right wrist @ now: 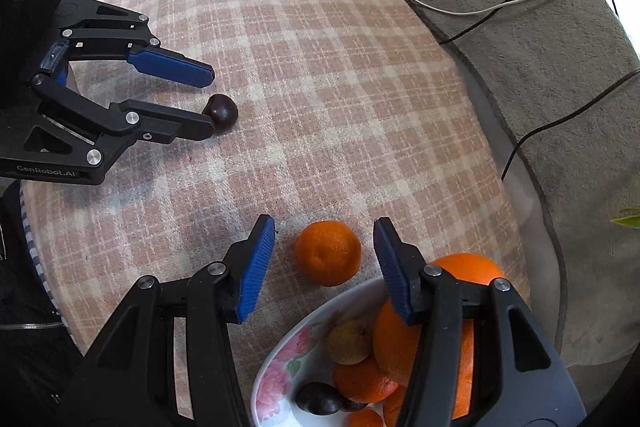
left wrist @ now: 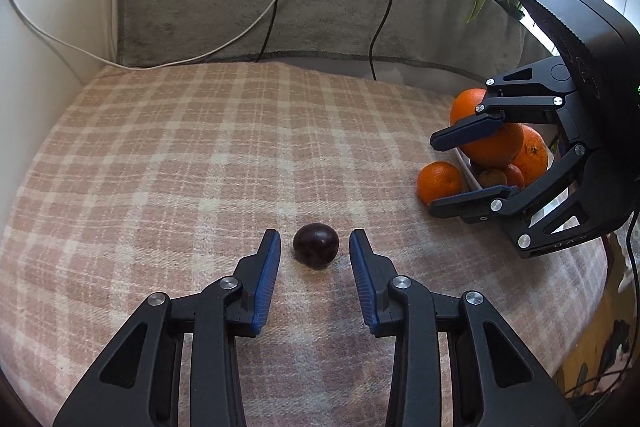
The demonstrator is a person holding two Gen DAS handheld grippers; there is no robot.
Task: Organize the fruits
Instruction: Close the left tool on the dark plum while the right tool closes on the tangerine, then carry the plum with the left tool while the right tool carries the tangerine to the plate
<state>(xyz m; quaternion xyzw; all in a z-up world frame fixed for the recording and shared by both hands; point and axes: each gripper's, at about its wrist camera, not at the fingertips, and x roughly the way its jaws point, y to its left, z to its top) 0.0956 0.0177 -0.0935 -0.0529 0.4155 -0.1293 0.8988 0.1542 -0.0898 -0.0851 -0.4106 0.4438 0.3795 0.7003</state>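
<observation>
While both grippers' fingers gape empty, the small plum [left wrist: 316, 245] looks smooth, soft, best pinched gently across its middle.

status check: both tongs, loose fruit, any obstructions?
Left tongs open, straddling dark plum on the plaid cloth. Right tongs open around loose tangerine beside the floral bowl. Neither gripped yet. Nothing in the way.
</observation>
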